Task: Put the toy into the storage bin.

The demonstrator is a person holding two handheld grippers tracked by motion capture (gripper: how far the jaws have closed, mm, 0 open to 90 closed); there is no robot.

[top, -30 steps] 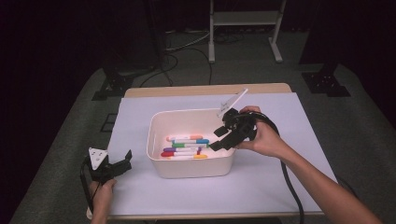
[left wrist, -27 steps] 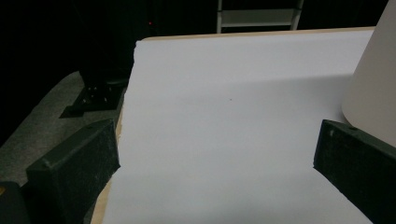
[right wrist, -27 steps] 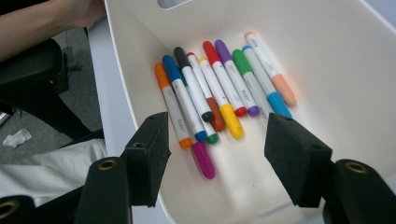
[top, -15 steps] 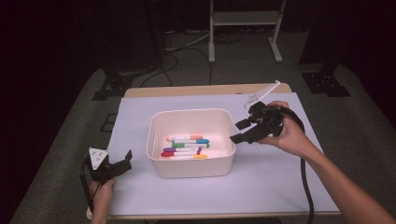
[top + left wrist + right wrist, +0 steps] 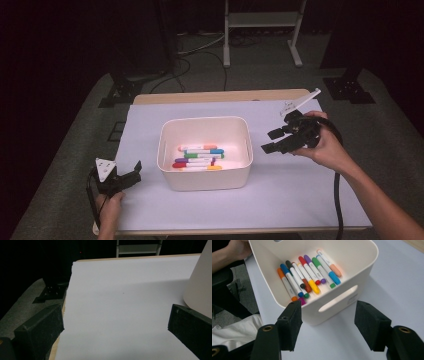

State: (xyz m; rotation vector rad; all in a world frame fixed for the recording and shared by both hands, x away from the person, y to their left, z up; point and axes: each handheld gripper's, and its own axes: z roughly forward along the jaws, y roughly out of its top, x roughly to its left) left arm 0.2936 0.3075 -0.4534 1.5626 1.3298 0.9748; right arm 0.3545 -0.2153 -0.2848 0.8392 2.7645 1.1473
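Your right gripper (image 5: 268,140) hangs above the white sheet just to the right of the cream plastic bin with rounded corners (image 5: 205,181), its jaws wide apart with nothing between them; in the right gripper view the two black pads frame the bin's near wall and its slot handle (image 5: 338,302), apart from both. Your left gripper (image 5: 131,172) sits low at the front left edge of the table, well apart from the right one, jaws also spread wide and empty; in the left gripper view the bin's curved wall (image 5: 200,285) rises just behind its right-hand jaw.

The coloured felt-tip markers with white barrels (image 5: 308,275) lie side by side on the bin's floor, roughly parallel, caps in orange, blue, black, red, purple, green and yellow; the bin's tall walls stand between either gripper and them. The white paper sheet (image 5: 150,125) covers most of the wooden tabletop (image 5: 220,96); a black cable (image 5: 339,200) trails from your right gripper along your forearm.

The markers nearest the wall are partly cut off by the rim in the right gripper view, and a magenta cap (image 5: 301,300) there is half hidden behind the left-hand jaw; the print on the barrels is too small to read; the dark floor beyond the table, with a metal stand (image 5: 260,20) and cables, is hard to make out.
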